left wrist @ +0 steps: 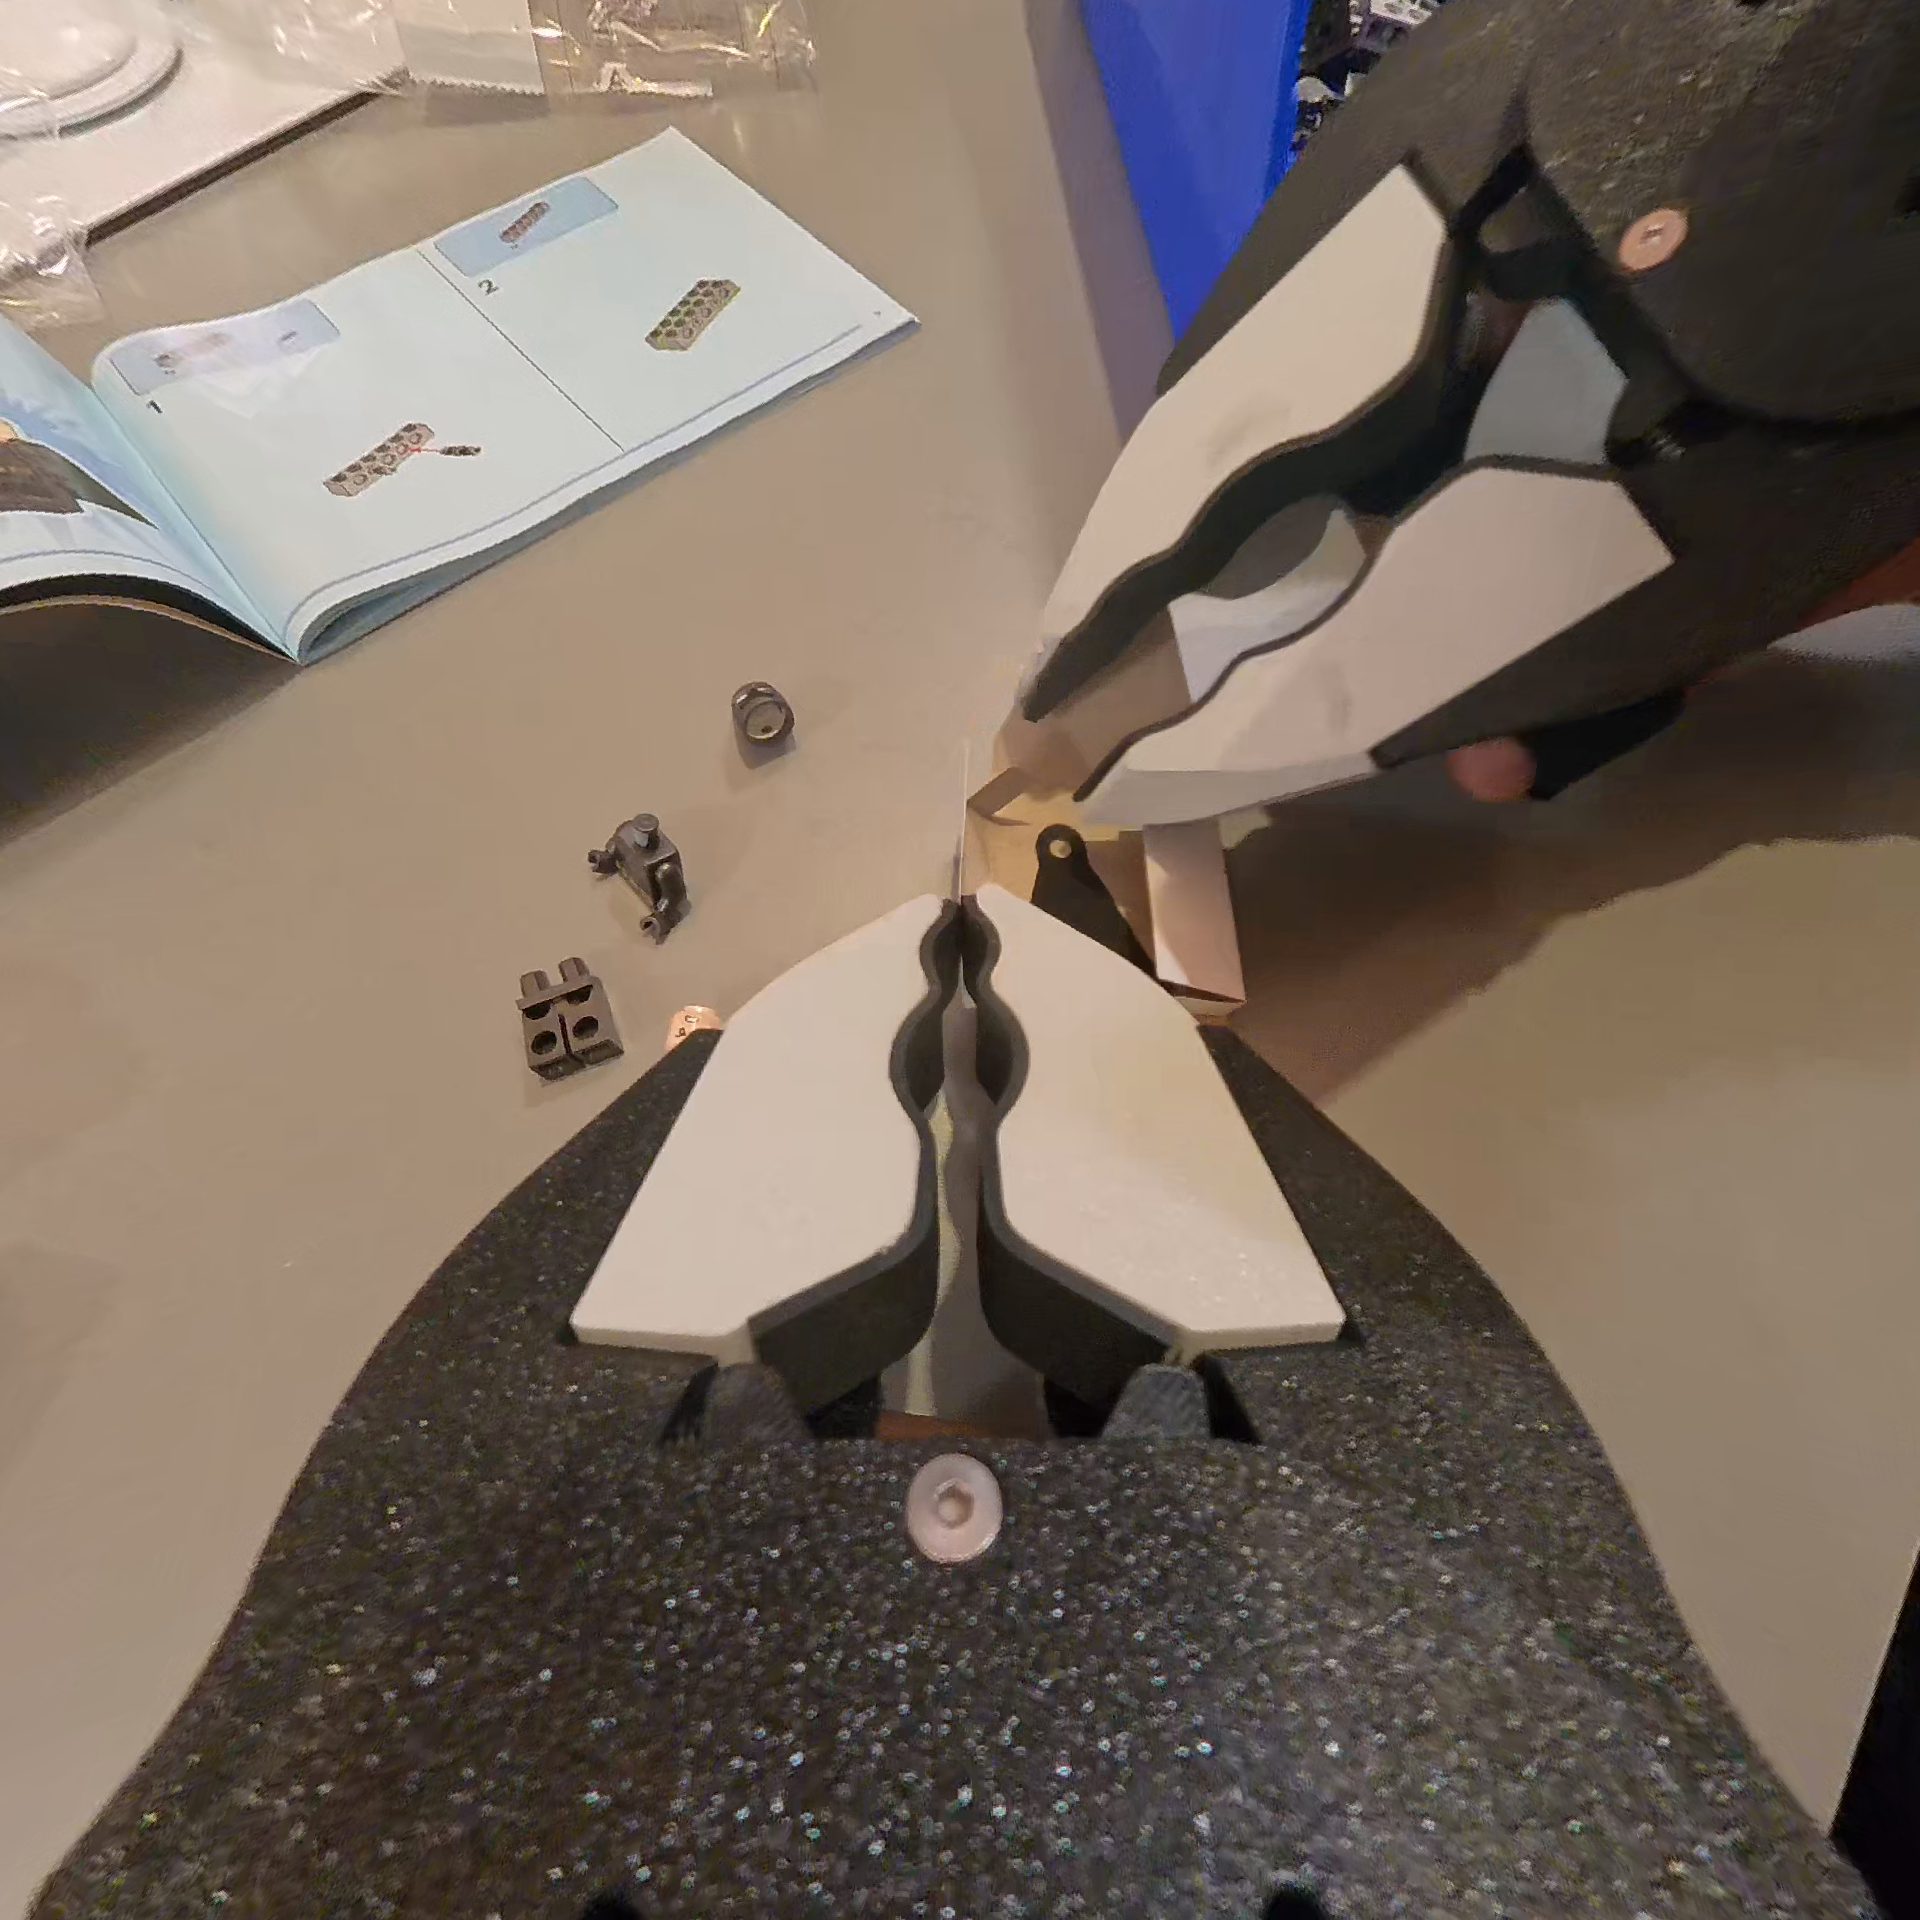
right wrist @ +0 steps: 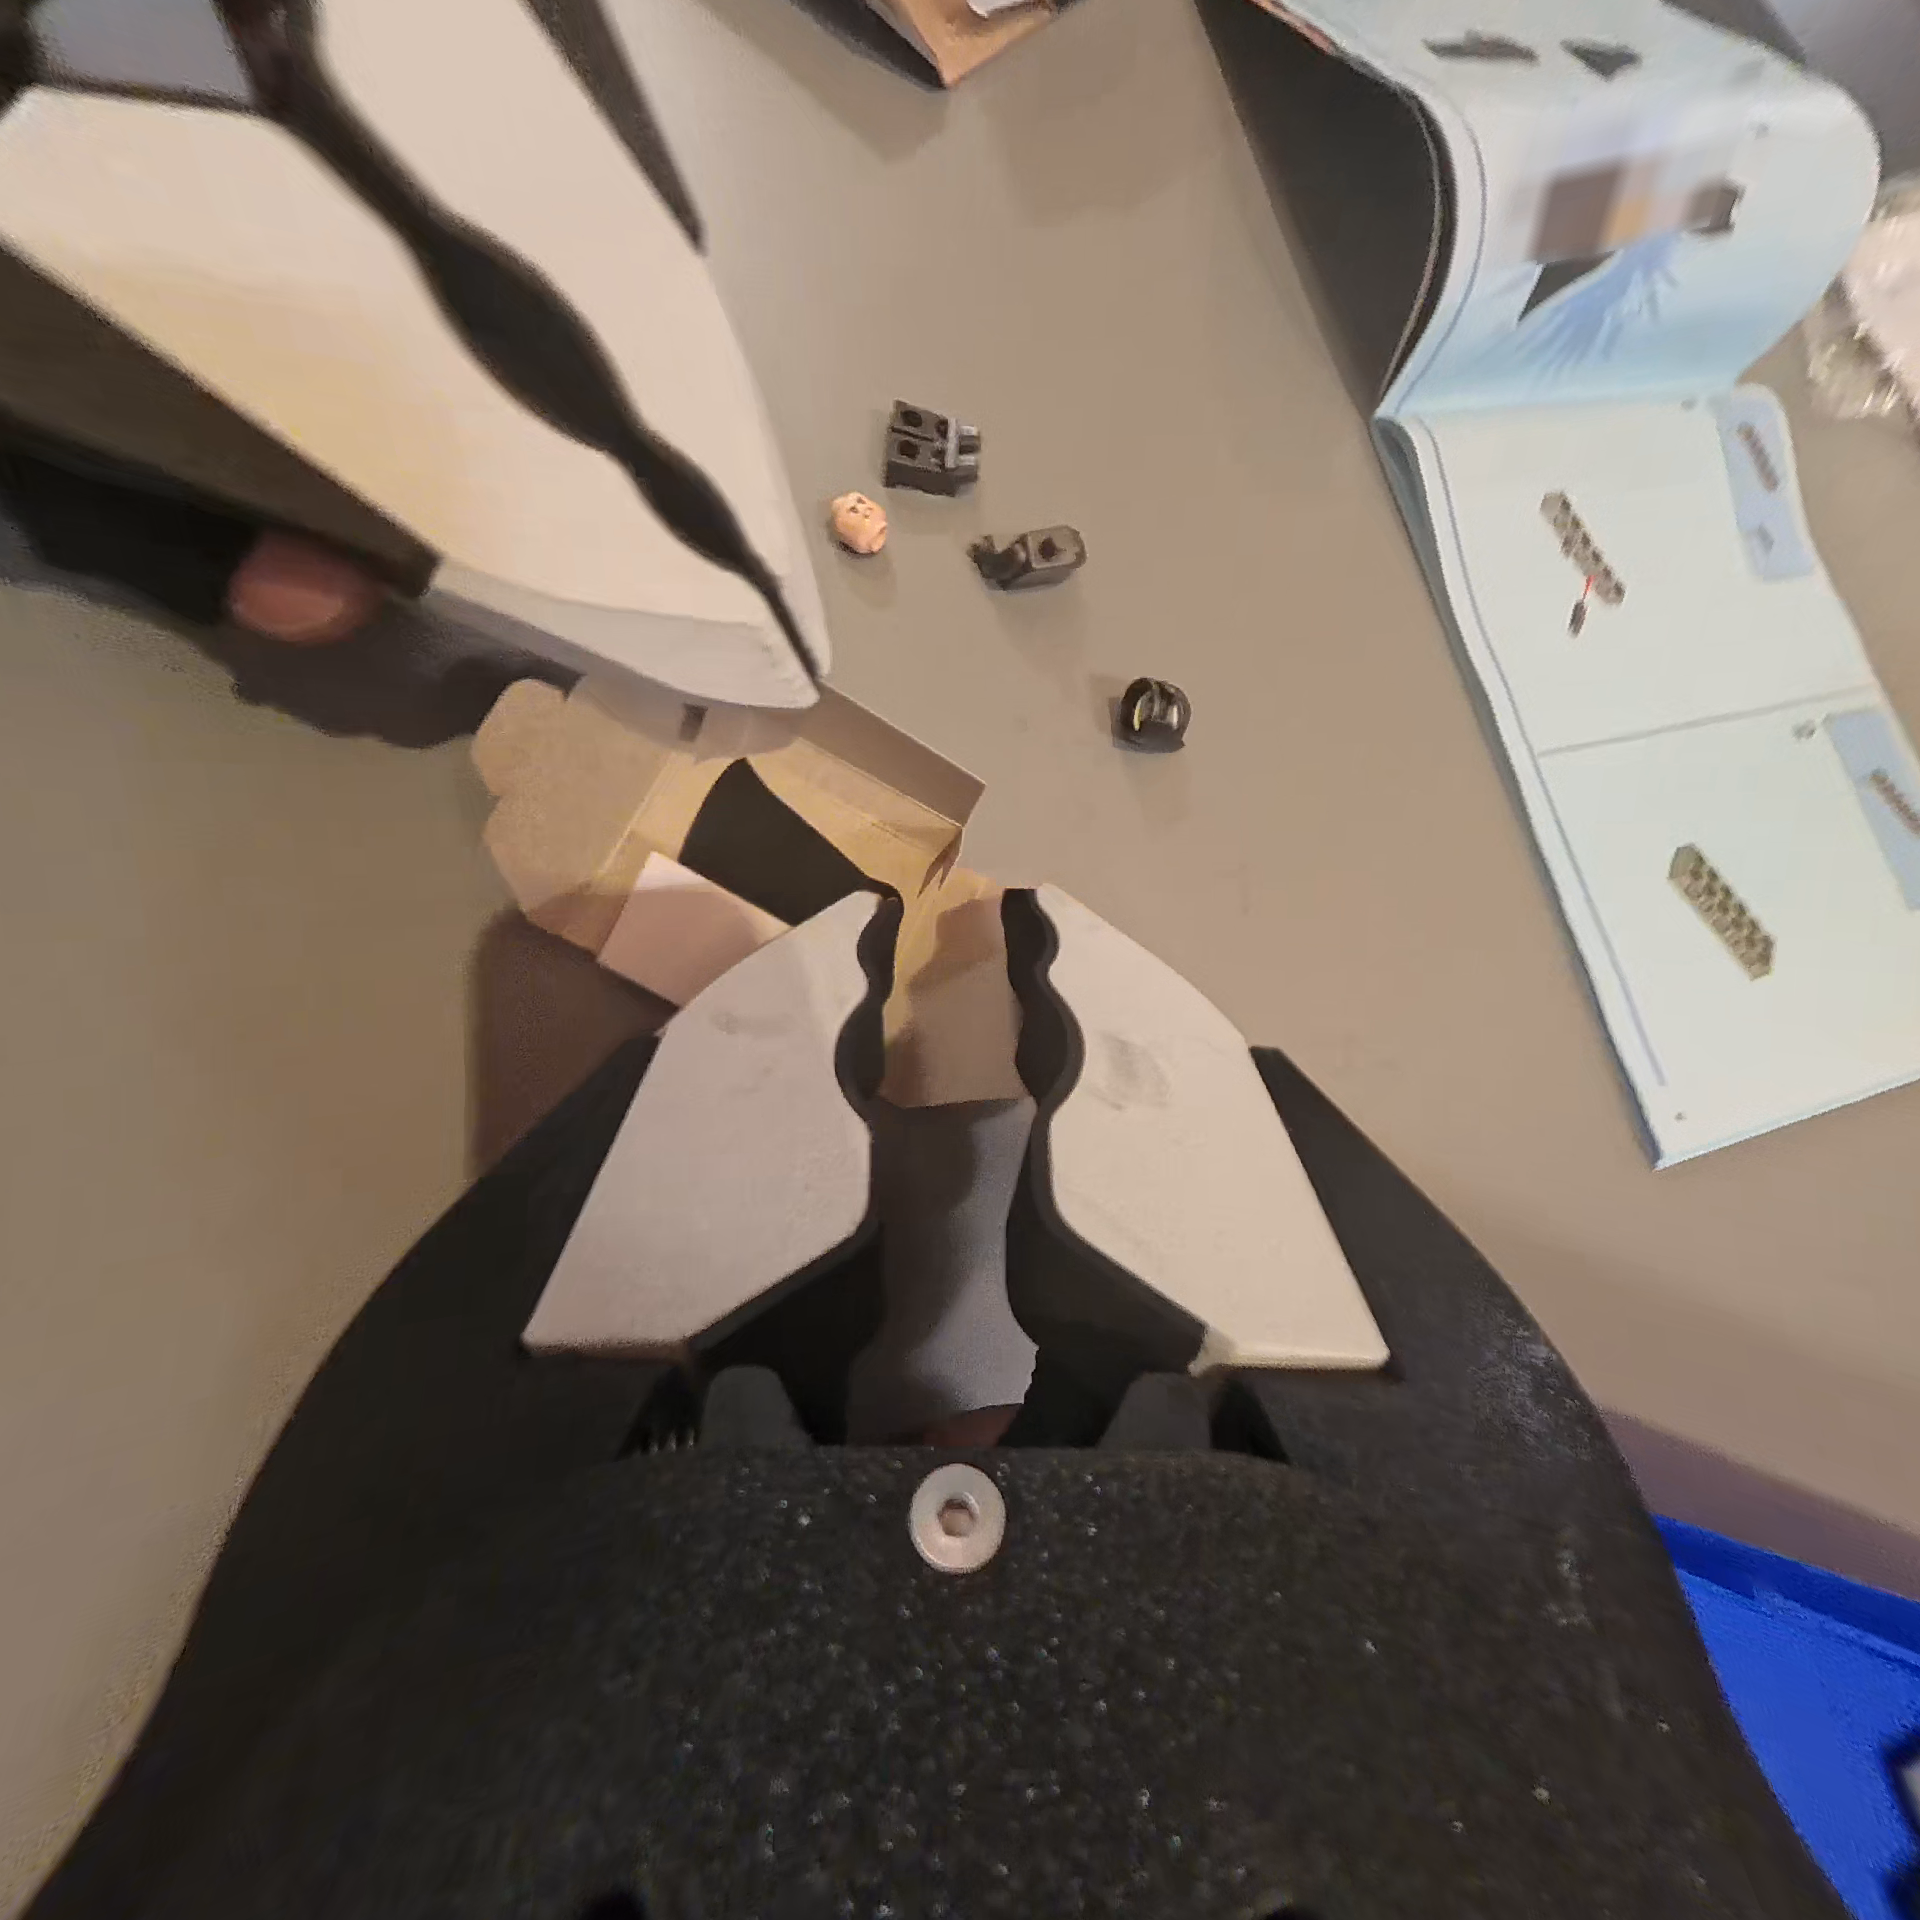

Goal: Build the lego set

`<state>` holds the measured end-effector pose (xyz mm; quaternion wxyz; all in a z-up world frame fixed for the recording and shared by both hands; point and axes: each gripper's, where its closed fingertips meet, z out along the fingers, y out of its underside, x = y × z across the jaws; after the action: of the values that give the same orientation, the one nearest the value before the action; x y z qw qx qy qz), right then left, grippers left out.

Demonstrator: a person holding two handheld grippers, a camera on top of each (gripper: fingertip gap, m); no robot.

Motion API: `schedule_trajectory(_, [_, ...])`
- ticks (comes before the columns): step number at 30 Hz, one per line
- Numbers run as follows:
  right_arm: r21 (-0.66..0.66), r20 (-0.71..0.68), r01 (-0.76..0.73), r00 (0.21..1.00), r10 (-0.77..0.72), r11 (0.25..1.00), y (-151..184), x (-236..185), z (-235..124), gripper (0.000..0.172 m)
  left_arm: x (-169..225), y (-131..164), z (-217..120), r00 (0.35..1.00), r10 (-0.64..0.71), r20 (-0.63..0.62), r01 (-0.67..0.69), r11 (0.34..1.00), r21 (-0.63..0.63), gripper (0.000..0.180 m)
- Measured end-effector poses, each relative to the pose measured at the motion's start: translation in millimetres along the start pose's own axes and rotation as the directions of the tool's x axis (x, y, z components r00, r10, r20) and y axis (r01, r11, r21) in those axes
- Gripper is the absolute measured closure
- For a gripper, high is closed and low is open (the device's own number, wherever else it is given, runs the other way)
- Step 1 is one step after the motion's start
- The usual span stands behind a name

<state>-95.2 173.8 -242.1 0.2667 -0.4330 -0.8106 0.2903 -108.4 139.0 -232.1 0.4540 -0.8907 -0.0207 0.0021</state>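
1. Left gripper (left wrist: pixel 961 906) first: we see its jaws clenched on the thin upright flap of a small cardboard box (left wrist: pixel 1195 925), the sheet pinched edge-on between the fingertips.
2. Over to the right gripper (right wrist: pixel 951 899): its jaws stand apart around a brown flap at the near end of the same cardboard box (right wrist: pixel 582 821). We cannot tell whether the pads press on that flap.
3. We find the box lying on the grey table (left wrist: pixel 312 1195), near centre between the two tools, its top open. A black piece (right wrist: pixel 764 831) sits inside it.
4. Left of the box in the left wrist view, four loose minifigure parts lie on the table, well apart from both tools: a dark pair of legs (left wrist: pixel 566 1023), a dark torso with arms (left wrist: pixel 646 871), a dark helmet-like piece (left wrist: pixel 764 717) and a peach head (right wrist: pixel 860 522).
5. Farther off we have an open pale-blue instruction booklet (left wrist: pixel 499 395), and clear plastic bags (left wrist: pixel 665 42) at the far edge.
6. So: box opened, the black piece yet to come out.
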Motion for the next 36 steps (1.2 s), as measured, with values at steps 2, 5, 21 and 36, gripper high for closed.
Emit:
schedule_trajectory(2, [0.006,-0.017,0.080,0.997,-0.080,0.997,-1,-2,-4,0.150,1,1,0,1.000,0.013,0.000,-0.013,1.000,-0.007,0.180])
schedule_trajectory(5, [0.010,-0.040,0.199,0.979,-0.198,0.980,-3,-7,-11,0.150,2,0,1,0.999,0.038,0.007,-0.038,0.999,-0.015,0.180])
schedule_trajectory(21, [-0.058,0.069,0.510,0.860,-0.506,0.858,-5,-38,-14,0.143,9,-3,-4,0.987,0.161,0.013,-0.161,0.987,-0.012,0.180])
schedule_trajectory(36, [-0.136,0.052,0.735,0.675,-0.736,0.664,-4,-43,-17,0.128,14,-4,-7,0.974,0.225,-0.006,-0.225,0.974,-0.004,0.180])
